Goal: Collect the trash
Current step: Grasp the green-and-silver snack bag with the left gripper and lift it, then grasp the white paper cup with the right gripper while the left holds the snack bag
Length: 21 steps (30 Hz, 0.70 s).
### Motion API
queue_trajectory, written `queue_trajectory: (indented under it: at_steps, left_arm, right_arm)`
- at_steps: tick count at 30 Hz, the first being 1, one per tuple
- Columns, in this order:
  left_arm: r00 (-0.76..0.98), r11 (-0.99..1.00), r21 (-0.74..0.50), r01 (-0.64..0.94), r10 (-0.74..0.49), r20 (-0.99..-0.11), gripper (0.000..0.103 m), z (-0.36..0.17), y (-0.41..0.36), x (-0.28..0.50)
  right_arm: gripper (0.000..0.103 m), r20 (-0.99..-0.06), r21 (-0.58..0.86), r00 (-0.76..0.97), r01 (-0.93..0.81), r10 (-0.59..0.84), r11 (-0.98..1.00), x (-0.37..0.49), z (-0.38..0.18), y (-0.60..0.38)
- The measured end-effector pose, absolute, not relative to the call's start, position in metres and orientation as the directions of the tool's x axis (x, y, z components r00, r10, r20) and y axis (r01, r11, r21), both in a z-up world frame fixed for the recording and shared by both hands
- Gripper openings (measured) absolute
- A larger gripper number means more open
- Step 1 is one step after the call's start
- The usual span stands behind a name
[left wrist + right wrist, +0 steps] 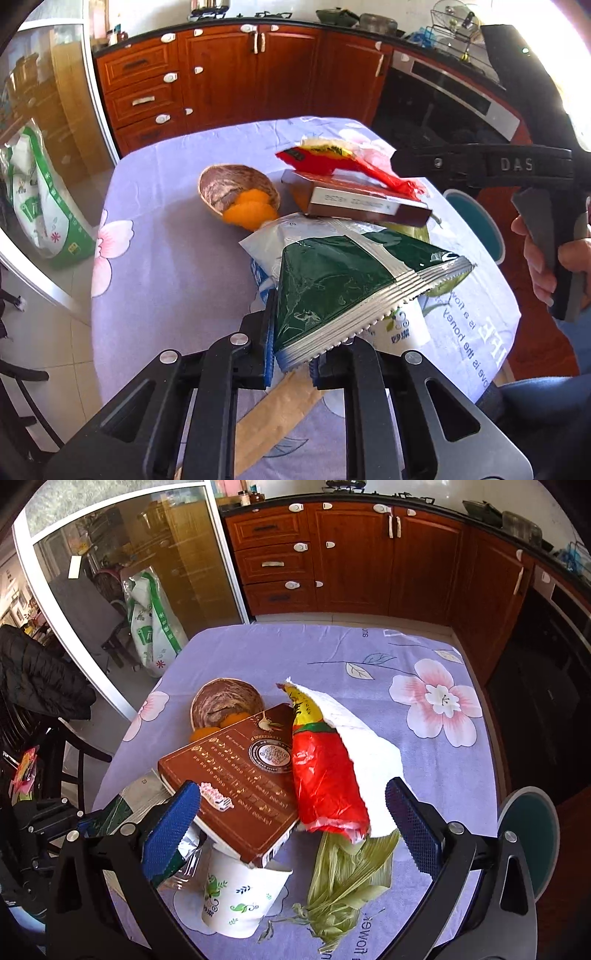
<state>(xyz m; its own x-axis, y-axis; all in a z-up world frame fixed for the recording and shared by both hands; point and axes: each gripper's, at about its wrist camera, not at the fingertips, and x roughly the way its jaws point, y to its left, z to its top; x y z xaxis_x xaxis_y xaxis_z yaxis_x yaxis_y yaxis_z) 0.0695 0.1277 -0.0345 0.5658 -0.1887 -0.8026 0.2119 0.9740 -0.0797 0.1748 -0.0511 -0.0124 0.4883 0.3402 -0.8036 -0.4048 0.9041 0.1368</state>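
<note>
My left gripper (291,354) is shut on the sealed edge of a green and silver snack wrapper (347,284), lifted over the table. A brown box (362,201) lies on the trash pile with a red and yellow plastic bag (332,160) on it. My right gripper (295,823) is open, its blue pads either side of the brown box (236,775), the red bag (325,775) and a white paper towel (369,753). A white paper cup (240,897) and a green plastic bag (347,878) lie under them.
A wicker bowl (229,184) holds orange peel (251,210) on the purple flowered tablecloth (166,258). A flat brown paper strip (273,413) lies under my left gripper. A teal stool (535,845) stands at the table's right. Wooden cabinets (236,74) and an oven (443,103) are behind.
</note>
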Motion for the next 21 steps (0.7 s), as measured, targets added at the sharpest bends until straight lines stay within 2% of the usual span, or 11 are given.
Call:
queue_trajectory:
  at_steps: [4,10,11,13,15,21]
  left_arm:
    - [0.542,0.976,-0.093,0.197,-0.187,-0.82,0.014,-0.045,0.132,0.057]
    - [0.574,0.982,-0.113,0.149,-0.179,-0.799,0.014,-0.026,0.156,0.036]
    - [0.58,0.983,-0.11,0.143,-0.174,-0.796,0.014,-0.023,0.16,0.032]
    - [0.592,0.986,-0.1,0.13,-0.158,-0.79,0.014,-0.019,0.166,0.023]
    - [0.603,0.988,-0.105,0.112,-0.151,-0.783,0.014,-0.015,0.172,0.018]
    - [0.623,0.987,-0.158,0.04,-0.149,-0.768,0.014,-0.02,0.184,0.042]
  right_arm:
    - [0.097,-0.809,0.094,0.509,-0.385,0.296,0.918,0.156,-0.015,-0.062]
    - [0.096,-0.828,0.128,0.47,-0.373,0.306,0.919,0.135,-0.025,-0.069]
    - [0.095,-0.83,0.129,0.465,-0.375,0.306,0.918,0.133,-0.028,-0.067]
    - [0.085,-0.834,0.088,0.476,-0.386,0.28,0.918,0.127,-0.032,-0.06]
    - [0.085,-0.832,0.043,0.493,-0.398,0.253,0.916,0.118,-0.035,-0.053]
    - [0.084,-0.849,0.074,0.443,-0.442,0.289,0.894,0.104,-0.044,-0.031]
